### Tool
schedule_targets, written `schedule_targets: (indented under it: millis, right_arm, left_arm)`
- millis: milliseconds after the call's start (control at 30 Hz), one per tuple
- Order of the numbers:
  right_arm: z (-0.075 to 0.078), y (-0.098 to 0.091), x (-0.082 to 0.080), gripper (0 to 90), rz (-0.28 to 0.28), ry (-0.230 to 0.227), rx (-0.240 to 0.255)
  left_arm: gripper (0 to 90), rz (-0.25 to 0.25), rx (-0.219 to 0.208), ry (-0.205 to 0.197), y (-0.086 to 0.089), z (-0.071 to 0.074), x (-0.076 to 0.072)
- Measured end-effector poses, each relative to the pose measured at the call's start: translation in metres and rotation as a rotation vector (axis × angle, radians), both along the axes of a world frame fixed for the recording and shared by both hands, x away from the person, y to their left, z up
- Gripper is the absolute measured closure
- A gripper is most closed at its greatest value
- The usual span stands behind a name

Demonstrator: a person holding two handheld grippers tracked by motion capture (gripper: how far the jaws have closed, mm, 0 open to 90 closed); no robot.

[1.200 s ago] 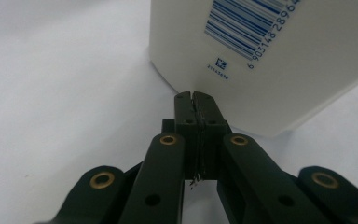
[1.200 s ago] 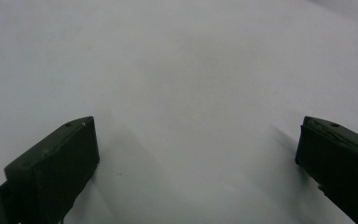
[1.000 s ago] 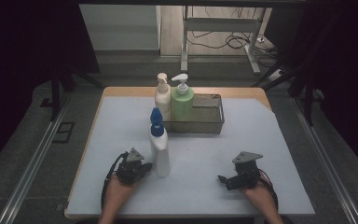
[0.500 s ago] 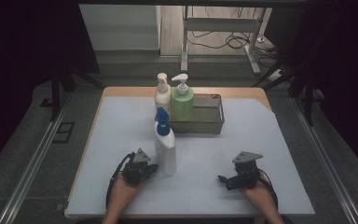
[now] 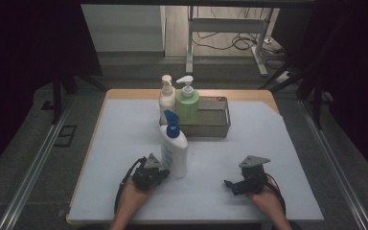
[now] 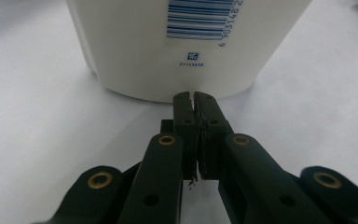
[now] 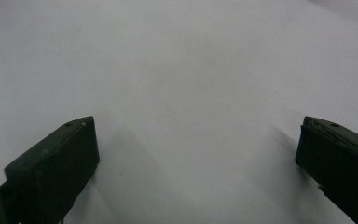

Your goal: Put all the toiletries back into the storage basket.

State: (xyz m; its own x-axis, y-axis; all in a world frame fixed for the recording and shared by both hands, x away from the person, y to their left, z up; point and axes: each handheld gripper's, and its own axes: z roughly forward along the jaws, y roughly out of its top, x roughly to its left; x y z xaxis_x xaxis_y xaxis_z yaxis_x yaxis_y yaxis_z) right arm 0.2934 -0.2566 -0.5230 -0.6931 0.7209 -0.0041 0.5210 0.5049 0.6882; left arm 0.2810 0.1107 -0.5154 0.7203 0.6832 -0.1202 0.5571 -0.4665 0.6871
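A cream pump bottle and a green pump bottle stand upright side by side, at the left end of a metal basket. The basket rests on a white table.

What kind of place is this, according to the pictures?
Probably a lab or workshop set up for recording. A table with a white cover stands among dark curtains, metal floor rails run beside it, and loose cables lie behind.
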Motion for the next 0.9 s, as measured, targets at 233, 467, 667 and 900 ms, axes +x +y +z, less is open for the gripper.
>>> schedule_targets:
  millis: [233,467,667,900]
  right_arm:
    - [0.0,0.0,0.0,0.0,0.0,0.002,0.001]
    - [0.0,0.0,0.0,0.0,-0.001,0.006,0.003]
    - [0.001,0.0,0.001,0.0,0.001,0.012,0.004]
    - [0.002,-0.001,0.001,0.2,0.004,0.017,0.0]
  left_arm:
    - [86.7,-0.015,0.003,-0.001,-0.004,0.0,0.0]
    - [75.6,0.029,-0.01,-0.002,0.009,0.005,-0.001]
    - [57.3,0.054,0.018,-0.013,0.013,0.004,-0.005]
    - [41.0,0.078,0.052,-0.03,0.019,0.004,-0.01]
